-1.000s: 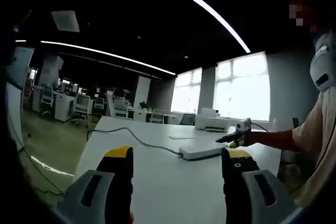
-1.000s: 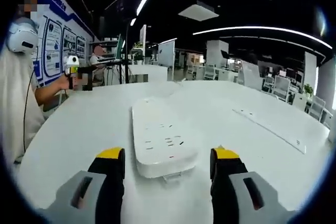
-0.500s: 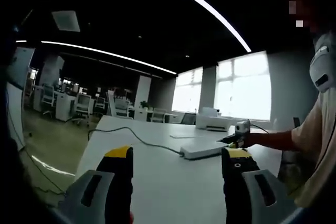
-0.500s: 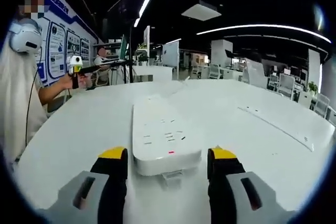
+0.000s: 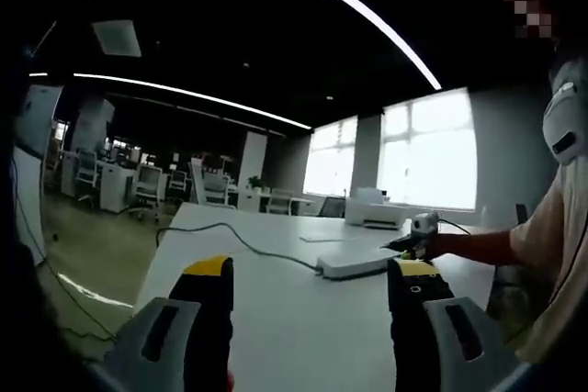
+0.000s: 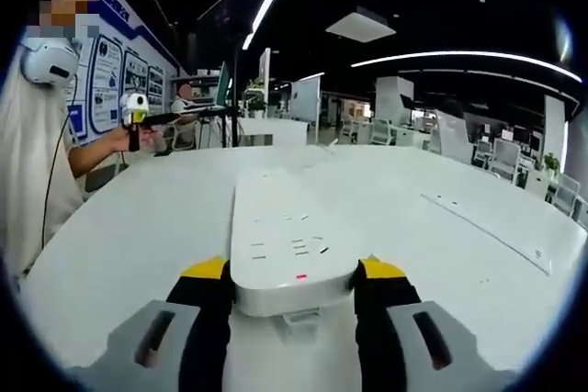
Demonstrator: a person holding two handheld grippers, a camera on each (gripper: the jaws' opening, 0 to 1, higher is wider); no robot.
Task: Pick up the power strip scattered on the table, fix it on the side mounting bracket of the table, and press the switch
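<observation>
- Right gripper (image 6: 292, 271) has its yellow-tipped jaws closed against the near end of the white power strip (image 6: 289, 240), which lies flat on the white table (image 6: 138, 227).
- Left gripper (image 5: 310, 273) gapes wide above the table, holding nothing.

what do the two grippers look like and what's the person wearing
Both the left gripper and the right gripper have two black jaws with yellow tips, rising from light grey housings that each have a dark slot. The person's sleeve is a pale, peach-toned fabric, and a white device with a thin dark cable hanging below it is worn high on the body.
</observation>
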